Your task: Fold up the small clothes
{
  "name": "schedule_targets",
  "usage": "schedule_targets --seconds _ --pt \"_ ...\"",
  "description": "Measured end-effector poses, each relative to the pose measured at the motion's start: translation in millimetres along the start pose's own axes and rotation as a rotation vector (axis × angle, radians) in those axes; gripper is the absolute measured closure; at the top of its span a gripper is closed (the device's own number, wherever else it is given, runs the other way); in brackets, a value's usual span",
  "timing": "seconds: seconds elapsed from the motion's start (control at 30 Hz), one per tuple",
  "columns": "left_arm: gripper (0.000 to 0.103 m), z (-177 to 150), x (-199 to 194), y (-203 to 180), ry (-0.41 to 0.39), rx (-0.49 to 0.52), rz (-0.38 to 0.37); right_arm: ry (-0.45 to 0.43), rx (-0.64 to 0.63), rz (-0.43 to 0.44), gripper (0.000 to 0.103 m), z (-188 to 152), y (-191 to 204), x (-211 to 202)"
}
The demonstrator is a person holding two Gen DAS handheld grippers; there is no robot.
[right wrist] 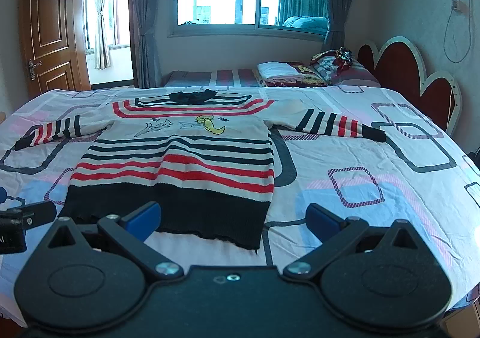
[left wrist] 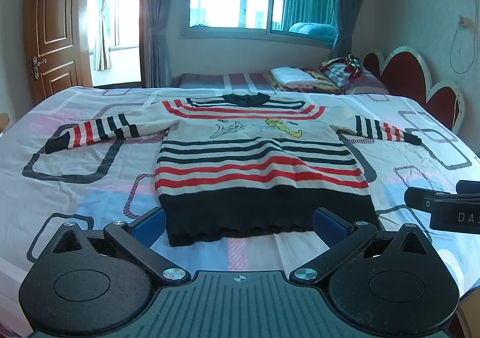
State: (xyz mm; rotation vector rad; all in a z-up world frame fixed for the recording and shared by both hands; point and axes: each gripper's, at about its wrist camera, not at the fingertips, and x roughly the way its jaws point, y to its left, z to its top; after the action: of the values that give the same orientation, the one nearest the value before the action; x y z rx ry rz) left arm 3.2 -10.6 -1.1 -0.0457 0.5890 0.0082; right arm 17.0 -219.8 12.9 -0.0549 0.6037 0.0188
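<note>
A knitted sweater (left wrist: 255, 158) with red and black stripes, a ribbed black hem and small cartoon figures on its chest is lying flat on the bed (left wrist: 75, 158), sleeves spread over the wrinkled, rectangle-patterned sheet. The left gripper (left wrist: 240, 225) and right gripper (right wrist: 234, 219) are hovering near the hem, blue pads spread wide apart, gripping and touching nothing.
</note>
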Motion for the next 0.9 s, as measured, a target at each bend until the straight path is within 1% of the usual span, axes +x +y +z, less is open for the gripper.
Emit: schedule_targets --seconds 0.9 --pt "0.0 1.9 1.2 0.1 0.002 0.001 0.003 -0.007 0.0 0.004 0.001 4.6 5.9 -0.6"
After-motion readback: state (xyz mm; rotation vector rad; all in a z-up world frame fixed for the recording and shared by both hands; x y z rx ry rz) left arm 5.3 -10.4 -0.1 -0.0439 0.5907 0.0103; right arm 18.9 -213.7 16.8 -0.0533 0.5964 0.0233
